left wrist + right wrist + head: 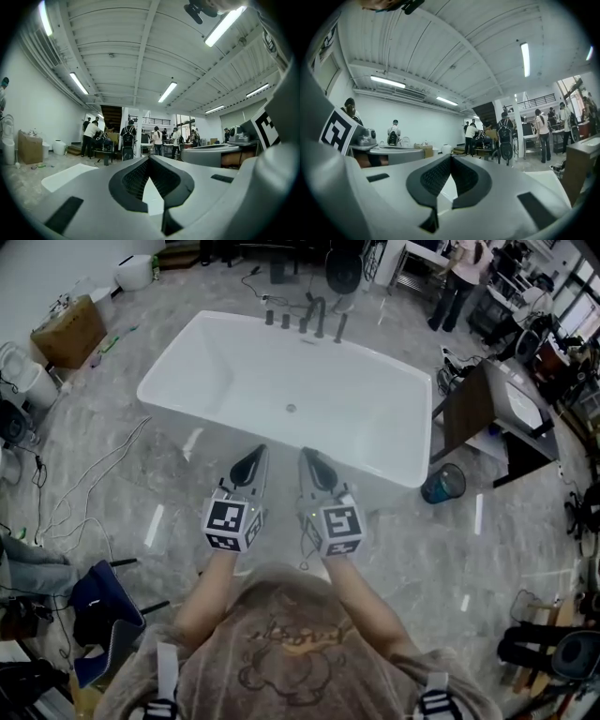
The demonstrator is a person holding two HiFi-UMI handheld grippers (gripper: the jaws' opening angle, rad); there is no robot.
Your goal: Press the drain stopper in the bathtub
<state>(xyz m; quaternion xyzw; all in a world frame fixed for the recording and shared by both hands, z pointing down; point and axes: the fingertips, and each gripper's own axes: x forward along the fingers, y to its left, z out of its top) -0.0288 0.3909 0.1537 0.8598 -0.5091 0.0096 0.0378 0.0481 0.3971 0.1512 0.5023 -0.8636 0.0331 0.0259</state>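
Hovering by the near rim of the tub (375,418), left gripper (251,465) and right gripper (317,468) are closed, empty. Stopper (291,409) lies mid-tub

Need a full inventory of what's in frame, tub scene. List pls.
Bathtub: 1, white, centre floor
Drain stopper: 1, silvery, tub bottom
Faucet fittings: about 5, dark, far tub rim
Cardboard box: 1, brown, far left
Bin: 1, blue, right of tub
Desk: 1, brown, right of tub
Cables: several, pale, floor left
Left gripper: 1, grey, near tub edge, jaws shut, empty
Right gripper: 1, grey, beside it, jaws shut, empty
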